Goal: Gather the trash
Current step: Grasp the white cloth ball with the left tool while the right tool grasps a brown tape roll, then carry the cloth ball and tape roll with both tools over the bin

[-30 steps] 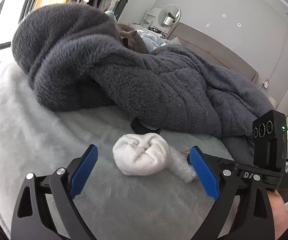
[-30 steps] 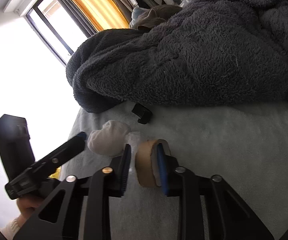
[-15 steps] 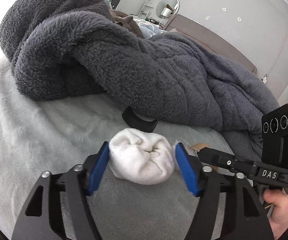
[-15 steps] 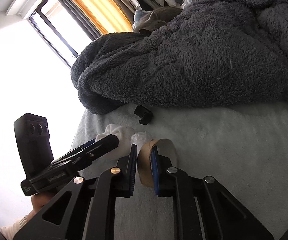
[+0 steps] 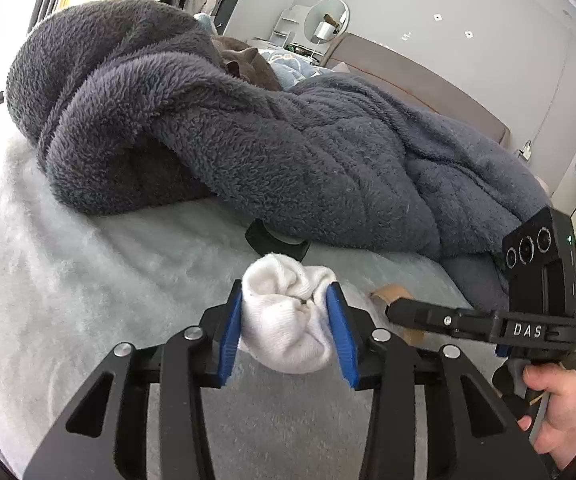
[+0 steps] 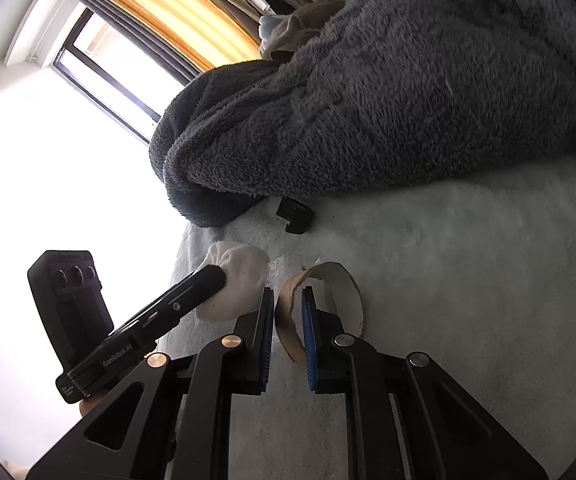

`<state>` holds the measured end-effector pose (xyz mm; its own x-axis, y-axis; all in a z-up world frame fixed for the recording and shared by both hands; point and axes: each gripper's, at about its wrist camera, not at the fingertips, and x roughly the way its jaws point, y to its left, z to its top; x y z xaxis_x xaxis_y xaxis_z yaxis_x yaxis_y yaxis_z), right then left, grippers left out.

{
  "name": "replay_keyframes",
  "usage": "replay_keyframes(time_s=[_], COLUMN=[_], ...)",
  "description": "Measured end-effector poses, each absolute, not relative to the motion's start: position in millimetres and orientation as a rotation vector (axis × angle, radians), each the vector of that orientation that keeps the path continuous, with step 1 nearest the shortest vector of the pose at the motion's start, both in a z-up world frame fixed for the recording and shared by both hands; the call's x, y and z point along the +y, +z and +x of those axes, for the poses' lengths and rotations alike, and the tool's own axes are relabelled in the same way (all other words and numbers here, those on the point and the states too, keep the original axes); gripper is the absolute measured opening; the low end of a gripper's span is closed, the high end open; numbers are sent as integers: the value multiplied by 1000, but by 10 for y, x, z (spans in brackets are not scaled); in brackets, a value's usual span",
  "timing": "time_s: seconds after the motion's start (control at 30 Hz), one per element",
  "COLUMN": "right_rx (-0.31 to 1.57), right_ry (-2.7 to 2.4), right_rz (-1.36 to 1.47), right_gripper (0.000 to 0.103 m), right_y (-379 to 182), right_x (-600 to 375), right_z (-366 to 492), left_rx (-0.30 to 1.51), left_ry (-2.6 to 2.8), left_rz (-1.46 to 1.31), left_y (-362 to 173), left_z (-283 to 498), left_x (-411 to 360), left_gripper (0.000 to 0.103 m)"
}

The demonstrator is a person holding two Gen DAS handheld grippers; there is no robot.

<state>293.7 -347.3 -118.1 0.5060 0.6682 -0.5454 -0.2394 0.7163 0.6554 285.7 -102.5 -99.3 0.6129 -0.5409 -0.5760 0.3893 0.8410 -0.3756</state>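
My left gripper (image 5: 286, 304) is shut on a balled white sock (image 5: 286, 320), held between the blue pads just above the pale bed cover (image 5: 68, 272). The sock also shows in the right wrist view (image 6: 236, 280), with the left gripper's finger across it. My right gripper (image 6: 288, 304) is shut on the wall of a brown cardboard tape ring (image 6: 328, 296), one pad inside it and one outside. The ring shows in the left wrist view (image 5: 392, 292), beside the right gripper's finger. A crumpled bit of clear plastic (image 6: 284, 264) lies between sock and ring.
A big dark grey fleece blanket (image 5: 248, 140) is heaped across the bed behind the objects. A small black plastic piece (image 5: 276, 240) lies at its edge, also in the right wrist view (image 6: 294, 216). A bright window (image 6: 88, 120) is at the left. A headboard (image 5: 420, 80) stands at the far end.
My left gripper moved forward and closed on the white sock, squeezing it. My right gripper narrowed onto the cardboard ring's wall.
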Motion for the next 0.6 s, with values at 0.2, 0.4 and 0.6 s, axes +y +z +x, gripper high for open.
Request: replay_keyframes(time_s=[0.2,0.4,0.6], right_rx=[861,847,853], right_ry=[561,530,455], right_rz=[493,483,369], right_gripper=[6,6,6], right_y=[-1050,-940,-763], right_x=[-3438,-3457,-3362], right_z=[2889,2792,2649], left_rx=[720,722,739], left_ry=[-528,-504,-470], left_rz=[-190,-169,-135], left_y=[-923,-867,-824], left_z=[2722,2575,2404], left_x=[-988,-881,-732], left_gripper=[42,42,42])
